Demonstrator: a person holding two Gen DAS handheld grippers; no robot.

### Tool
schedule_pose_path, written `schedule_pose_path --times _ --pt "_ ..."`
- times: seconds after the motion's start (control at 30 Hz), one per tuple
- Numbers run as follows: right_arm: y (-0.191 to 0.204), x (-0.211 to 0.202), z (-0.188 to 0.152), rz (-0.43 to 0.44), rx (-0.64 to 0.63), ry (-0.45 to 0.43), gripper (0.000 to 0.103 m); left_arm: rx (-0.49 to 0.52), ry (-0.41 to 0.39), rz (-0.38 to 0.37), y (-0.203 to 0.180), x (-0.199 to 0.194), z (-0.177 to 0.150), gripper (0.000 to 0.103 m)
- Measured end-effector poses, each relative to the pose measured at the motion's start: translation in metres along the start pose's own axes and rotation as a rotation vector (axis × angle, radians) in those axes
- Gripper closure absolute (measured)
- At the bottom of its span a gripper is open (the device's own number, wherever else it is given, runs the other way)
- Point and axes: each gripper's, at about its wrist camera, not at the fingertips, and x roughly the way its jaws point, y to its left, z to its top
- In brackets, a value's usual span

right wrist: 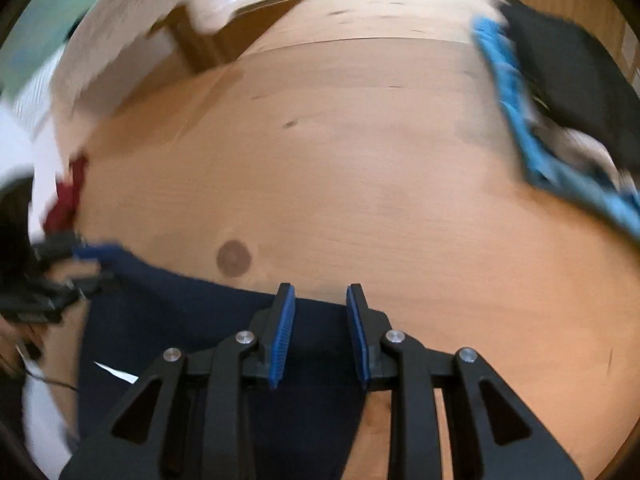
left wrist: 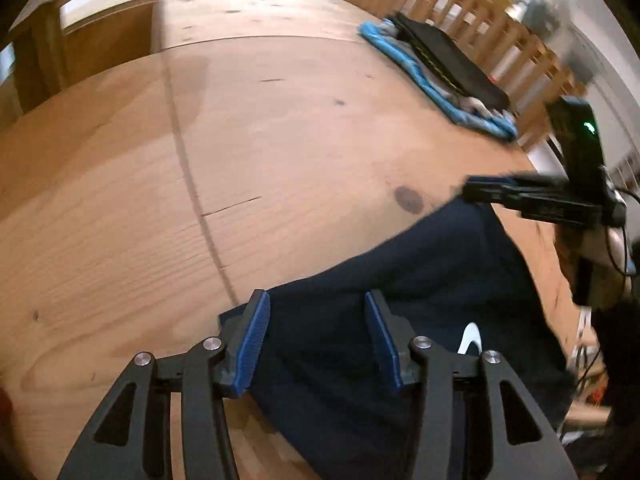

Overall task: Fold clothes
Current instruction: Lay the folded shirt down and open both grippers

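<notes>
**Navy garment under both grippers on wooden surface**

Navy garment [left wrist: 400,280] lies spread on the wooden surface [left wrist: 240,160], directly beneath both grippers. Left gripper [left wrist: 316,340] hovers over the garment's near-left corner, jaws apart, blue pads [left wrist: 252,344] not pressing cloth; nothing between them. Right gripper [right wrist: 320,332] sits at the garment's far edge, jaws partly apart, dark cloth visible below the gap, no pinch seen. In the left wrist view the right gripper shows off to the right, at the garment's far corner. In the right wrist view the left gripper shows blurred at far left, by the garment's other corner. White mark [left wrist: 470,338] on the garment just right of the left gripper. Folded pile [left wrist: 440,76], blue cloth with a black item on top, lies well ahead and right of both grippers, near a wooden railing [left wrist: 500,28]. Dark knot [right wrist: 234,258] in the wood just ahead-left of the right gripper.
</notes>
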Motion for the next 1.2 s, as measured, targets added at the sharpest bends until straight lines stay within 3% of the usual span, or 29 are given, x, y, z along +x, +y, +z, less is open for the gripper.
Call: schedule_pose_path --times 0.03,0.07,0.13,0.27,0.47,0.57,0.8,1.1,1.2 --pt "0.000 -0.014 -0.006 0.000 0.008 -0.033 0.070 -0.016 -0.018 0.022 0.002 -0.008 -0.002 0.056" --pt "-0.001 -0.025 -0.014 0.003 0.018 -0.047 0.059 -0.040 -0.029 0.037 0.004 -0.015 -0.006 0.052" --pt "-0.002 -0.041 -0.035 0.015 0.045 -0.031 0.051 -0.107 -0.034 0.037 0.010 -0.024 -0.019 0.047" --pt "0.002 -0.067 -0.097 0.050 0.064 0.023 0.051 -0.248 -0.008 -0.061 0.019 -0.049 -0.068 0.043" --pt "0.009 -0.088 -0.165 0.015 0.106 0.015 0.050 -0.274 -0.030 0.019 -0.004 -0.084 -0.137 0.037" --pt "0.009 -0.091 -0.188 -0.004 0.132 0.027 0.050 -0.269 0.017 0.006 -0.020 -0.083 -0.160 0.033" --pt "0.010 -0.097 -0.196 0.028 0.179 0.033 0.050 -0.266 0.060 -0.012 -0.039 -0.075 -0.175 0.032" --pt "-0.001 -0.089 -0.189 0.173 0.298 0.085 0.042 -0.327 0.046 -0.066 -0.045 -0.065 -0.169 0.030" --pt "0.008 -0.085 -0.188 0.148 0.254 0.090 0.037 -0.318 0.071 -0.071 -0.050 -0.055 -0.172 0.029"
